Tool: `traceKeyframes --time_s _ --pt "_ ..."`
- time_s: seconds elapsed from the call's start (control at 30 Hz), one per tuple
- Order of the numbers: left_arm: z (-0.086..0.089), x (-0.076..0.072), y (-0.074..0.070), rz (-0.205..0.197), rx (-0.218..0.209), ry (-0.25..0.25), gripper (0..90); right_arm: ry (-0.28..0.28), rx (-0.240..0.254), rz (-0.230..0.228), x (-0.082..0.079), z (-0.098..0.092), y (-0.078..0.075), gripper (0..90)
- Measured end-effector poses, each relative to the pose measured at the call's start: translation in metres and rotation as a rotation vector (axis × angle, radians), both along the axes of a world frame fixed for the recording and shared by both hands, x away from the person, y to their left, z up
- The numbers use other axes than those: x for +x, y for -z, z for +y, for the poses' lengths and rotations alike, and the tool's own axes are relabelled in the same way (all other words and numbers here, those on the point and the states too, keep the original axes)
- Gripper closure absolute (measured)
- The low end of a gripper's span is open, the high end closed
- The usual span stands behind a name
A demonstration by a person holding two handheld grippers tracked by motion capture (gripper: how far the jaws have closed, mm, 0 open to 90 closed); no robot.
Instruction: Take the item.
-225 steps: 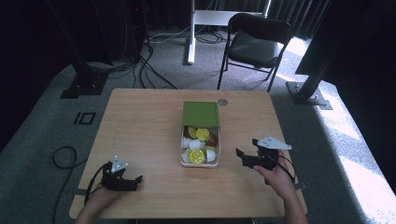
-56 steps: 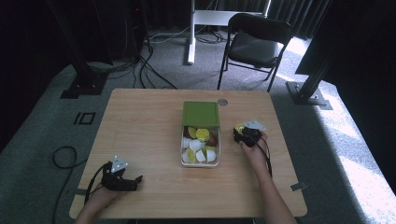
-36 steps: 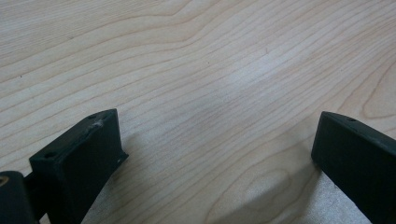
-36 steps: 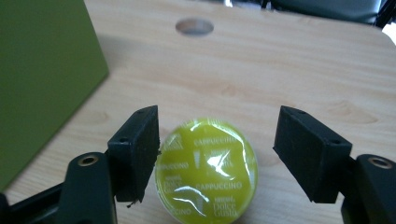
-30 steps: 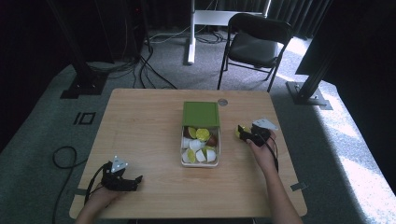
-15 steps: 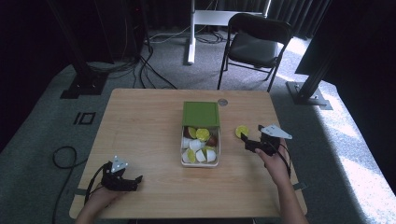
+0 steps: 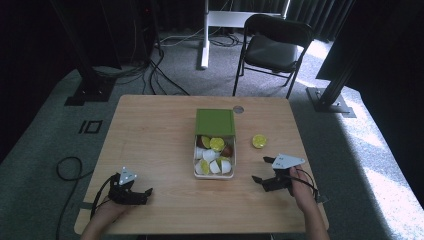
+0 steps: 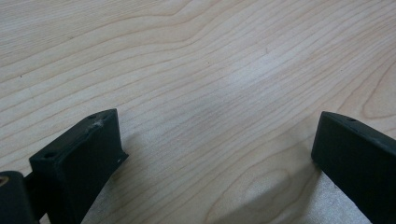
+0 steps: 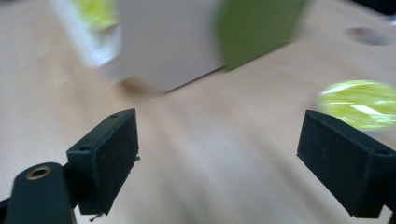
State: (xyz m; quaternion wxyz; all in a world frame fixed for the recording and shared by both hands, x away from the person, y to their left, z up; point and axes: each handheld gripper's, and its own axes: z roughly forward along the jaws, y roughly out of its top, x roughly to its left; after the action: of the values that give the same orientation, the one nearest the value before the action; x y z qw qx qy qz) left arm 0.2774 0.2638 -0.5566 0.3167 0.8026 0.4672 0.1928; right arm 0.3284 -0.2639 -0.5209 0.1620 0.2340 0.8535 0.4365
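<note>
While both grippers, left gripper (image 7: 131, 192) and right gripper (image 7: 263, 170), are spread empty, the box (image 7: 214, 148) is best approached slowly, clear of the lime slice (image 7: 259, 141).

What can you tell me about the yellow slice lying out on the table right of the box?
The lemon slice is a round, flat, yellow-green piece with a paler centre, lying flat on the bare wooden table. It sits alone to the right of the white box, level with the edge of the box's green lid, touching neither. The right gripper is open and nearer the person, clear of it. In the right gripper view it is blurred, so finer surface detail is unreadable.
</note>
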Motion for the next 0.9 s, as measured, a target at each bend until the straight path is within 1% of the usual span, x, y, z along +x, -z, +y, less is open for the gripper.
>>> traceKeyframes --time_s 0.07,0.23,0.37,0.5,0.63,0.7,0.9 --pt "0.000 0.000 0.000 0.000 0.002 0.001 2.8 -0.052 -0.003 0.018 -0.005 0.002 0.002 12.2" --pt "0.000 0.000 0.000 0.001 0.002 0.001 2.8 -0.117 -0.012 0.030 -0.012 0.000 0.005 12.2" --pt "0.000 0.000 0.000 -0.001 0.001 0.000 2.8 -0.133 -0.027 0.042 -0.017 -0.004 0.011 13.5" --pt "0.000 0.000 0.000 0.000 0.000 -0.001 2.8 -0.147 -0.032 0.059 -0.020 -0.010 0.019 13.5" --pt "0.000 0.000 0.000 0.000 0.000 -0.001 2.8 -0.135 -0.058 0.076 -0.024 -0.016 0.026 13.5" --pt "0.000 0.000 0.000 0.000 0.000 -0.001 2.8 -0.134 -0.072 0.077 -0.026 -0.019 0.030 13.5" --pt "0.000 0.000 0.000 0.000 0.000 -0.001 2.8 -0.146 -0.079 0.104 -0.032 -0.027 0.038 13.5"
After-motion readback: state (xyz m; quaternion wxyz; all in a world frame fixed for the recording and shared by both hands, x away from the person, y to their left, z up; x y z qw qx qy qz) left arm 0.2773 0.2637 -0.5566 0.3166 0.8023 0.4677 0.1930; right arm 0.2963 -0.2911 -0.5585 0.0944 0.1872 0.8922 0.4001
